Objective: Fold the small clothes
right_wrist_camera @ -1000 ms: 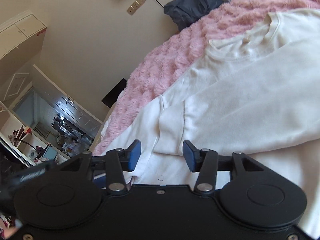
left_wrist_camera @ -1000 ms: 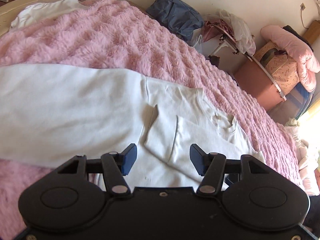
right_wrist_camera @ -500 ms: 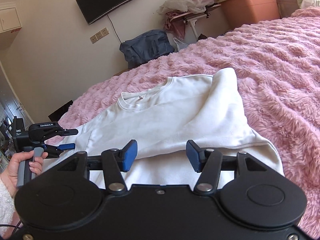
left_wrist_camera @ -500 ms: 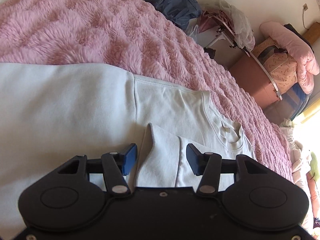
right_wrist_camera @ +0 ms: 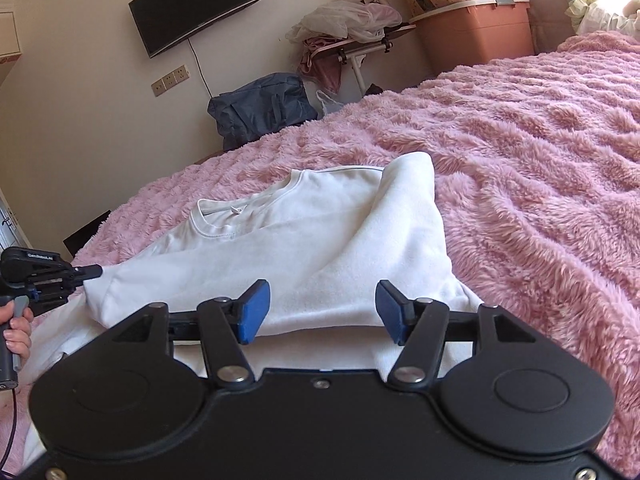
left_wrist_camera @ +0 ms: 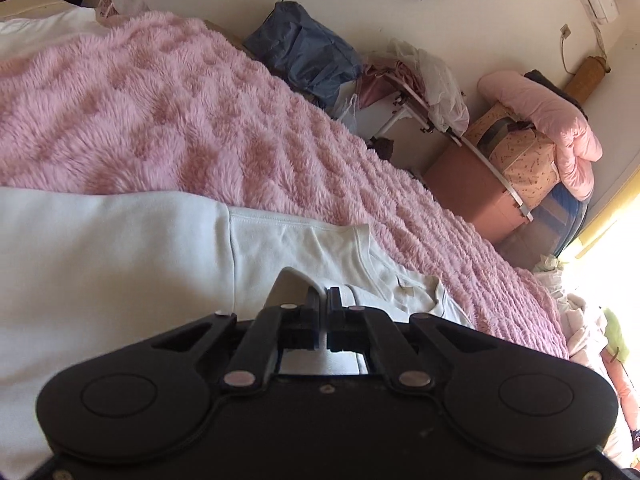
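The white cotton sweatshirt lies on the fuzzy pink bed blanket, sleeves already folded in. Left tool has just clamped together on the left sleeve fold; the right tool has been spreading, nothing between. Next probably calls for a right-side grab. Only the right view shows the person's hand.

Bedroom interior. A bed with a pink plush blanket fills the centre and right. On the cream wall, upper left, hang a black television and a socket strip. Below stand a navy bag, a folding table heaped with cloth, and a terracotta storage bin. Daylight enters upper right.
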Demonstrator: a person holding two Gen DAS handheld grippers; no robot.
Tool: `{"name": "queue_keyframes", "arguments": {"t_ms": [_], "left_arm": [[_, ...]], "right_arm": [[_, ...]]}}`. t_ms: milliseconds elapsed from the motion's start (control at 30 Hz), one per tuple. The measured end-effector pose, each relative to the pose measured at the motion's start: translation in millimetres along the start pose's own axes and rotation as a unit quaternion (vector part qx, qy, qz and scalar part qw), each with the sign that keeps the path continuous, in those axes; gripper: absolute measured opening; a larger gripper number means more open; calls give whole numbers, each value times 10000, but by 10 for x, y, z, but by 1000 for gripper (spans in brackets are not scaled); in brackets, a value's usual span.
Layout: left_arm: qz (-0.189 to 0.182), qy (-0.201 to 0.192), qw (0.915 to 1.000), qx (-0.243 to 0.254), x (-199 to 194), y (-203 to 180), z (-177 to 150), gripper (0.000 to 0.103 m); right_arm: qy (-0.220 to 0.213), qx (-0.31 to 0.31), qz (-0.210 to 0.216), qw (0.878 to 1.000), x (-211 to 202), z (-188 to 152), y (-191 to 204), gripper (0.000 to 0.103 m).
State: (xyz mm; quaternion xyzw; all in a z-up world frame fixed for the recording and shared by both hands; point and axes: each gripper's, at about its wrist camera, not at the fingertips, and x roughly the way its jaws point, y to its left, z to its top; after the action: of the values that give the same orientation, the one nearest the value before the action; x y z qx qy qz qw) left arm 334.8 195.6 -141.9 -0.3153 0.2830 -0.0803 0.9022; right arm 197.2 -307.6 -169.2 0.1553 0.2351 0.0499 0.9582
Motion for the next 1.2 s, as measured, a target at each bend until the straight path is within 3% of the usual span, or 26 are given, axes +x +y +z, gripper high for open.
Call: {"name": "queue_keyframes", "arguments": {"t_ms": [100, 233, 333, 433, 567, 633, 833, 967, 1033, 1133, 1200], "left_arm": [[389, -20, 9992, 18, -142, 80, -83, 0], [901, 261, 9955, 162, 37, 280, -248, 0], [1212, 393, 9916, -224, 128, 419, -370, 1], [1399, 224, 9888, -464, -27, 368, -444, 1], [1361, -73, 9905, -157, -213, 218, -513, 1], [1454, -5, 9894, -61, -194, 206, -513, 1], [1582, 348, 9867, -114, -34, 318, -511, 6], [1184, 87, 9921, -395, -440, 311, -361, 31], [1107, -146, 9927, -463, -789, 328, -300, 33], [1257, -528, 9885, -647, -1371, 456, -266, 38], [1560, -799, 9810, -833, -1760, 588, -299, 40]], "right_arm": [[14, 2, -161, 9999, 2, -34, -27, 62], [124, 125, -257, 9995, 43, -69, -73, 63], [297, 61, -409, 9987, 107, -106, -80, 63], [372, 145, -587, 9975, 113, -137, -108, 63], [22, 78, -593, 9982, 21, -65, -79, 67], [-121, -10, -458, 9989, 32, -17, -44, 71], [456, 14, -593, 9972, 344, -52, -23, 72], [572, -112, -755, 9954, 383, -96, 16, 72], [495, -87, -769, 9958, 305, -48, 98, 72], [342, -145, -462, 9982, 177, 11, 312, 72], [351, -284, -244, 9987, 134, 13, 507, 72]]}}
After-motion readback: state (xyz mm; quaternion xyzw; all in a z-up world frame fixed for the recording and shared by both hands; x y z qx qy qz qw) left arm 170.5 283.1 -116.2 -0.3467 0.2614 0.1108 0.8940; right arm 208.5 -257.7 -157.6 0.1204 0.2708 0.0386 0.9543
